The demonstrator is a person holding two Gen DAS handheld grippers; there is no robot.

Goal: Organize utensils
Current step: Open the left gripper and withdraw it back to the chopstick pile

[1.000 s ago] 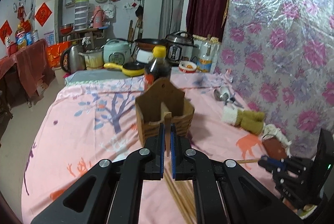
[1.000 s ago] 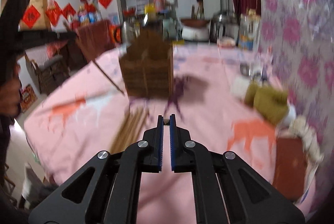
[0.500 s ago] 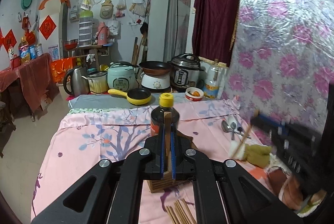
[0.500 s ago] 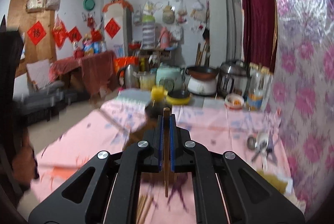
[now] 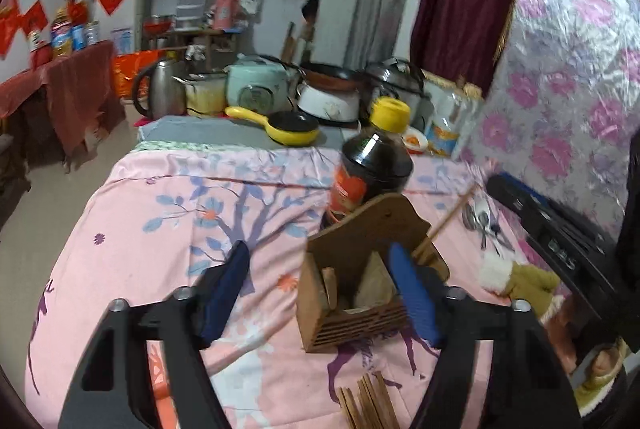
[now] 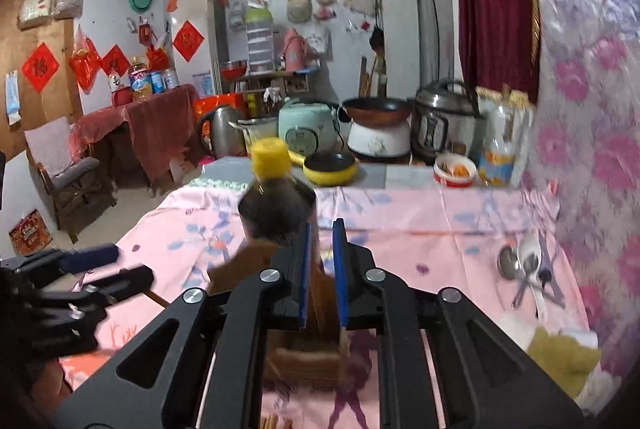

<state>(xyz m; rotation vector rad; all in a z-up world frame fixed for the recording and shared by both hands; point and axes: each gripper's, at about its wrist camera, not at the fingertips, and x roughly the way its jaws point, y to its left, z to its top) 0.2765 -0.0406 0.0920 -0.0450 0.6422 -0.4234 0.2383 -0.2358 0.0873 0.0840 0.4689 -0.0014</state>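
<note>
The wooden utensil holder [image 5: 352,313] stands on the pink cloth, just beyond my left gripper [image 5: 320,293]. That gripper's jaws are opening wide and hold nothing. A chopstick [image 5: 329,285] sits in the holder's left compartment. A second chopstick [image 5: 444,225] leans into the right side, its top by my right gripper [image 5: 520,197]. In the right wrist view, my right gripper [image 6: 320,269] hovers over the holder [image 6: 304,357]. Its jaws are opening, a narrow gap between the pads, and the chopstick [image 6: 343,339] is slipping down past the right finger. Several loose chopsticks [image 5: 368,405] lie at the near edge.
A dark sauce bottle with a yellow cap [image 5: 372,169] stands right behind the holder. Metal spoons [image 6: 524,265] lie on the cloth to the right, near the floral wall. A folded towel [image 5: 520,281] lies beside them. Pots, a kettle and cookers crowd the far end.
Both grippers were shut on a chopstick each and carried them over the holder. The left jaws have now sprung wide, its chopstick inside the holder. The right jaws have parted slightly.
</note>
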